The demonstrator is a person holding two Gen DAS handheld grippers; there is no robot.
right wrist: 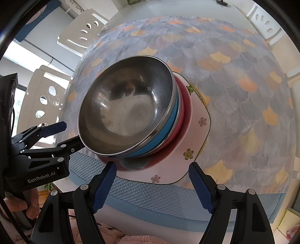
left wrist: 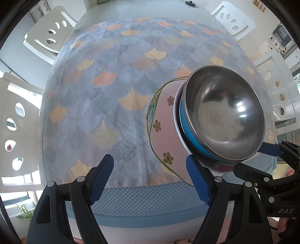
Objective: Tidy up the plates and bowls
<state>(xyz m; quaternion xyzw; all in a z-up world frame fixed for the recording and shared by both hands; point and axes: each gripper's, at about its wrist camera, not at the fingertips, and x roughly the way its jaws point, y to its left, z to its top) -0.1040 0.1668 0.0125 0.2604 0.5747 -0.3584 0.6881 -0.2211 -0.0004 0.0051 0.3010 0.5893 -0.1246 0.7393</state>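
Observation:
A steel bowl (left wrist: 226, 114) with a blue band sits nested in a red bowl (right wrist: 185, 112), on a pink flowered square plate (left wrist: 161, 127), near the table's front edge. The stack also shows in the right wrist view, steel bowl (right wrist: 129, 107) on top of the plate (right wrist: 193, 150). My left gripper (left wrist: 150, 180) is open and empty, just left of the stack. My right gripper (right wrist: 152, 185) is open and empty, just in front of the stack. Each gripper shows in the other's view, the right one (left wrist: 262, 157) and the left one (right wrist: 61, 135), both beside the bowls.
The table carries a fan-patterned cloth (left wrist: 116, 90) with a blue textured front edge (left wrist: 146, 202). White chairs (left wrist: 48, 37) stand around the table. A small dark object (left wrist: 190, 3) lies at the far edge.

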